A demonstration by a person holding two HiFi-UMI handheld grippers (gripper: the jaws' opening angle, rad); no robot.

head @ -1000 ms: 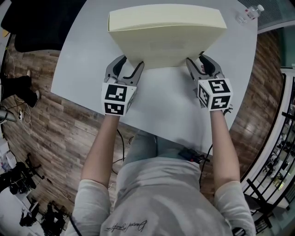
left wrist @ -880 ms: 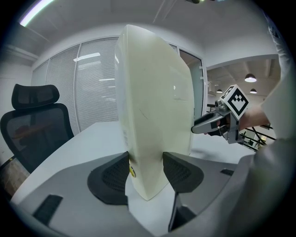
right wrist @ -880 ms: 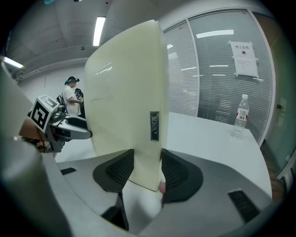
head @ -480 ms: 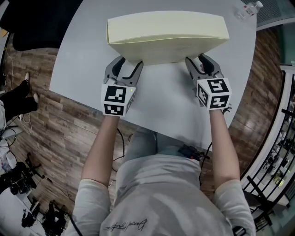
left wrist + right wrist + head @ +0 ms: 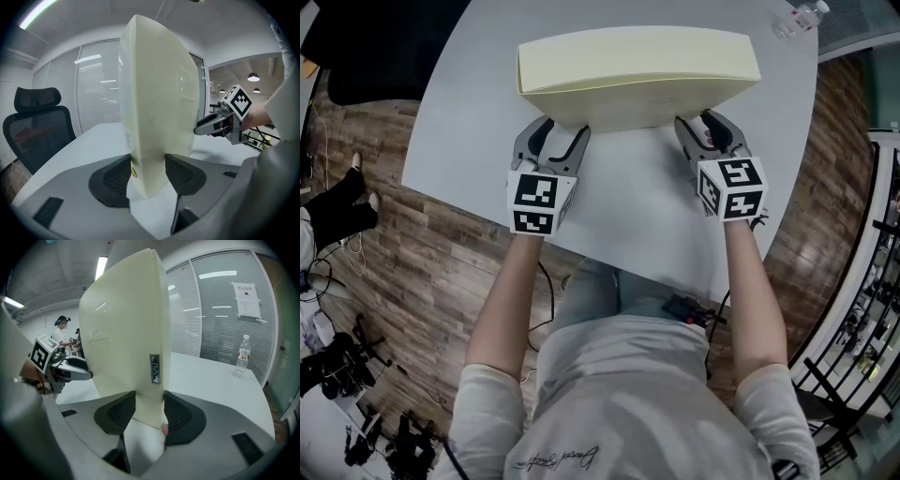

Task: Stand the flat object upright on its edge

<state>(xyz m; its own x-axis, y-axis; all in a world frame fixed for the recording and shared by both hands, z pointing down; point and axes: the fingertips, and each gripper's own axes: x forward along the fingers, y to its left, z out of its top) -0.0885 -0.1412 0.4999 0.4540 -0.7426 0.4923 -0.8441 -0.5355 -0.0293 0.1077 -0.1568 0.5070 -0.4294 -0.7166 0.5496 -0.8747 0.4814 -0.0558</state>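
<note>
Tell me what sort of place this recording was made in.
Most likely an office meeting room: glass partition walls with blinds, a black office chair beside a large white table, and wood-look flooring.

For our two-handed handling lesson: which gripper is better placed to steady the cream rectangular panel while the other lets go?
Left, marginally: left gripper and right gripper both clamp the cream panel at its bottom corners, but it seems seated deeper between the left's pads.

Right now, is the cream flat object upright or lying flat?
Upright: both gripper views show the cream flat object vertical, clamped by left gripper and right gripper.
</note>
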